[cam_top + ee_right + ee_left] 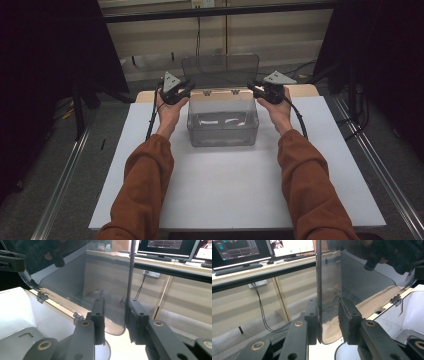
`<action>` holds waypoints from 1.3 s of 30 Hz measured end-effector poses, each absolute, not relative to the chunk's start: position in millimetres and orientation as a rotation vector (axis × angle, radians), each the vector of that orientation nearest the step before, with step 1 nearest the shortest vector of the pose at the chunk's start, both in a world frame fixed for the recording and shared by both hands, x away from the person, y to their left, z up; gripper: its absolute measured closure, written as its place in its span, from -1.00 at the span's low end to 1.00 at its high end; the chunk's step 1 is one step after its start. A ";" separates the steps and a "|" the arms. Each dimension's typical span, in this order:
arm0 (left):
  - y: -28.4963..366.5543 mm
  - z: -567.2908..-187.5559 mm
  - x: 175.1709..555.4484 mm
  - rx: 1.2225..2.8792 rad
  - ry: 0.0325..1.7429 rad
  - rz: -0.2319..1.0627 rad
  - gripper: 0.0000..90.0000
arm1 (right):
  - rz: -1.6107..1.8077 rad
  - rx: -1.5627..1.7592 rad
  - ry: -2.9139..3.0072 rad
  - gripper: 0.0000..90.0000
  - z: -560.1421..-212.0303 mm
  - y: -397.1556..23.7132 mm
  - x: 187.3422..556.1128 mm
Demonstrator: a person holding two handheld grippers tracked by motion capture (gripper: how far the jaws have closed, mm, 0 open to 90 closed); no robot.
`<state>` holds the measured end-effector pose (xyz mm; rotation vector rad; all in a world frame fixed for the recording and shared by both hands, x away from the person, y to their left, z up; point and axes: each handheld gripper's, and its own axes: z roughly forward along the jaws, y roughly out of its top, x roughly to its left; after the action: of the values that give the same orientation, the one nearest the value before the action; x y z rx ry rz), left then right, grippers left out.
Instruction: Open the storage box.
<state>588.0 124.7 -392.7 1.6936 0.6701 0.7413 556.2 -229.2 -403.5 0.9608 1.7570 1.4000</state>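
Straddling the raised lid edges, left claw and right claw, both unclenched.

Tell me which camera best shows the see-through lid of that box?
The high view: the whole lid stands upright behind the clear box, a hand-held gripper at each side. The left gripper view and right gripper view show just an edge between their jaws.

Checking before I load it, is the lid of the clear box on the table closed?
No, the lid stands upright behind the clear box, hinged open at its back edge.
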 end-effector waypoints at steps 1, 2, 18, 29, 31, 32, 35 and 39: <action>124.1 -393.6 588.3 1.691 0.676 0.740 0.57 | 1.398 0.960 1.757 0.56 -403.1 -229.1 556.9; 124.4 -394.6 588.5 1.700 0.677 0.738 0.57 | 1.396 0.960 1.756 0.57 -402.8 -229.0 557.5; 123.4 -405.0 597.6 1.740 0.723 0.677 0.57 | 1.394 0.973 1.755 0.63 -402.0 -229.9 563.6; 122.6 -401.4 601.4 1.746 0.778 0.626 0.57 | 1.390 0.998 1.758 0.59 -401.4 -228.9 569.4; 122.1 -401.7 601.6 1.741 0.785 0.617 0.56 | 1.389 1.006 1.762 0.56 -401.4 -228.7 569.9; 122.2 -401.5 602.2 1.747 0.779 0.619 0.56 | 1.387 1.008 1.760 0.54 -401.6 -228.8 570.2; 122.0 -401.7 602.6 1.744 0.785 0.611 0.56 | 1.387 1.021 1.758 0.47 -402.2 -230.1 571.0; 122.0 -402.1 604.3 1.743 0.782 0.621 0.56 | 1.387 1.037 1.769 0.47 -404.8 -231.8 572.3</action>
<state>604.3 122.0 -402.1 1.7433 0.7822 0.6206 572.3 -231.8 -404.8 1.0366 1.7691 1.3867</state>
